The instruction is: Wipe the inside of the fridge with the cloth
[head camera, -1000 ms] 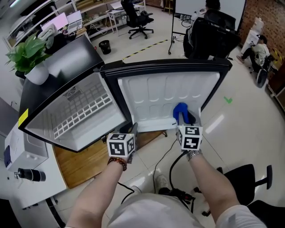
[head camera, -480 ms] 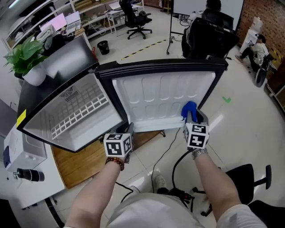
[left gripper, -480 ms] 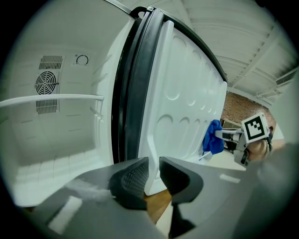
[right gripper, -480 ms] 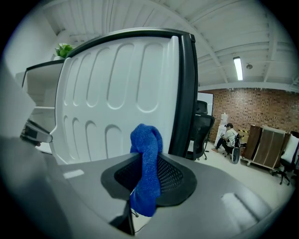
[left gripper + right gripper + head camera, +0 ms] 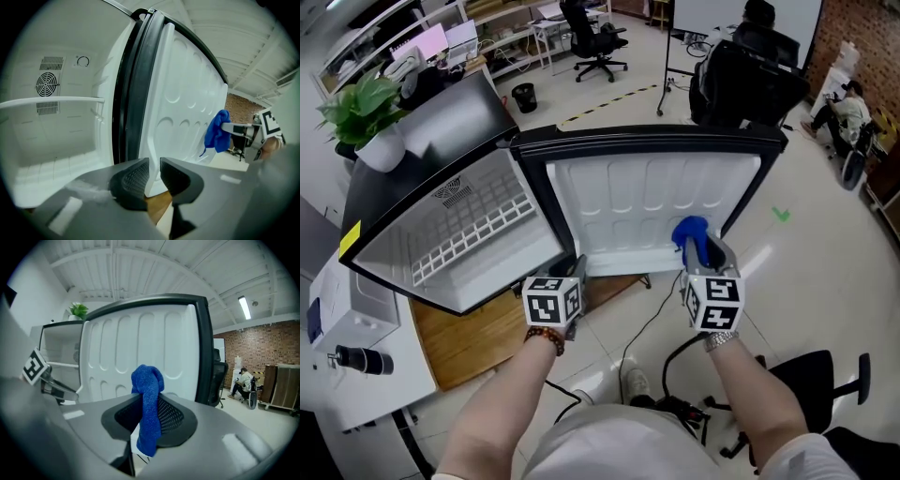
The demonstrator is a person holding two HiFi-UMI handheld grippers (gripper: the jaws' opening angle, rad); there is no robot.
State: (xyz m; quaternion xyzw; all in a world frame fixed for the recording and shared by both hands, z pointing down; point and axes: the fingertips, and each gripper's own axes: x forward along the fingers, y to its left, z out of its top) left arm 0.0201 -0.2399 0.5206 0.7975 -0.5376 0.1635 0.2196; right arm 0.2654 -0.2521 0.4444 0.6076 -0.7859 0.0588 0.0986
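Rightward then back, the cloth (image 5: 689, 230) has slid over the fridge door (image 5: 628, 192) liner in the head view, the right gripper (image 5: 698, 251) clenched on it; the compartment likely remains unwiped. Left gripper view: left gripper (image 5: 154, 171) pinches the door's bottom edge; one shelf (image 5: 51, 100). Right gripper view: one cloth, one fridge, two grippers.

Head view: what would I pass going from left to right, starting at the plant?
Potted plant → wire shelf in the fridge → left gripper → blue cloth → green floor mark.
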